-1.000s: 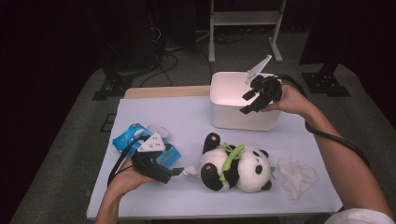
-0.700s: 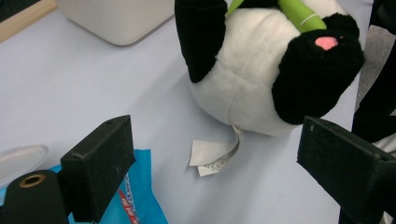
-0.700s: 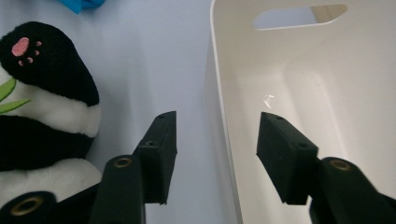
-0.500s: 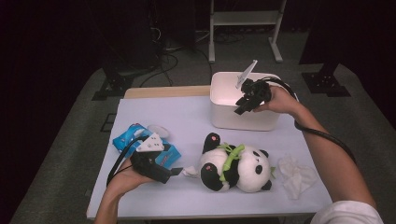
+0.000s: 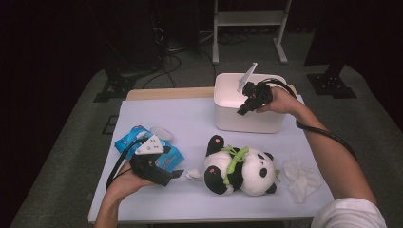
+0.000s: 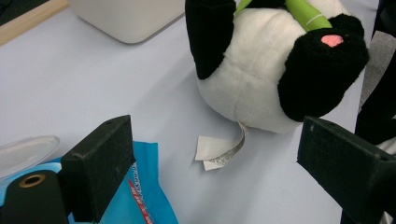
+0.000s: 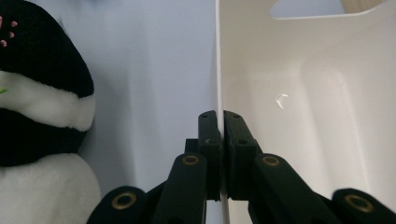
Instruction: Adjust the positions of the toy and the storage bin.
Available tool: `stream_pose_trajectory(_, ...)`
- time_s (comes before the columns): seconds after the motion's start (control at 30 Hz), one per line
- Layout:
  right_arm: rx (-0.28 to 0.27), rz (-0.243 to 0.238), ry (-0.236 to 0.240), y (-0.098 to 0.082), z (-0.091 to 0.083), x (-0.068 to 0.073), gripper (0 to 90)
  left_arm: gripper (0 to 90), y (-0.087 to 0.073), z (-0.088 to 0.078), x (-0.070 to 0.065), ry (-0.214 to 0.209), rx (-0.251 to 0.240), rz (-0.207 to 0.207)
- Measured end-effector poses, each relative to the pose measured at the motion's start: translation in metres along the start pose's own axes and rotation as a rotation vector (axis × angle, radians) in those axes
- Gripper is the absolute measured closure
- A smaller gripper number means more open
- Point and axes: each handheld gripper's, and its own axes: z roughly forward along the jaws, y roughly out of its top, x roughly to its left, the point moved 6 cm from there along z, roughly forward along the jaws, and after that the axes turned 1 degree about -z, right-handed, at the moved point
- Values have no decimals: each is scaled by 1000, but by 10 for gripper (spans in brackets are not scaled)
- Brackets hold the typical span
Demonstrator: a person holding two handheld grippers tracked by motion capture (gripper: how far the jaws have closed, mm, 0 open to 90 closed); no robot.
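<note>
A white plastic bin [image 5: 266, 121] stands at the back right of the table. My right gripper [image 5: 242, 110] reaches over its near rim; its jaws have just been closing and now stand shut on the thin bin wall [image 7: 217, 70], one pad [image 7: 208, 130] outside and the other inside. A plush panda [image 5: 237, 166] with a green leaf lies in the middle, its black foot and white belly [image 7: 42, 107] left of the bin. My left gripper [image 5: 178, 175] rests low on the table, open, pointing at the panda's bottom [image 6: 261, 84] and its sewn tag [image 6: 219, 151], touching nothing.
A blue wipes pack [image 5: 128, 140] lies under and beside the left gripper, its corner [image 6: 144, 196] between the jaws' base. A crumpled white tissue [image 5: 299, 178] sits at the right front. A wooden board edges the lilac table [image 5: 157, 111] at the back.
The right hand came down and leftward from above the bin to its near rim, and its jaws closed on the wall. The left hand and the panda stayed where they were.
</note>
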Motion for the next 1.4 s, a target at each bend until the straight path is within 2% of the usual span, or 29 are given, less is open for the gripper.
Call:
stream_pose_trajectory(0.17,-8,-6,22,3,1,5,866,97,-1,1,-1,-2,3,-1)
stream_pose_trajectory(0.77,-69,-78,62,15,7,56,867,97,-2,9,-5,-16,25,8)
stream_pose_trajectory(1.1,-66,-125,87,20,8,84,867,97,-1,8,-6,-12,27,13)
stream_pose_trajectory(1.4,-68,-143,97,22,9,97,867,97,-2,9,-6,-18,31,16)
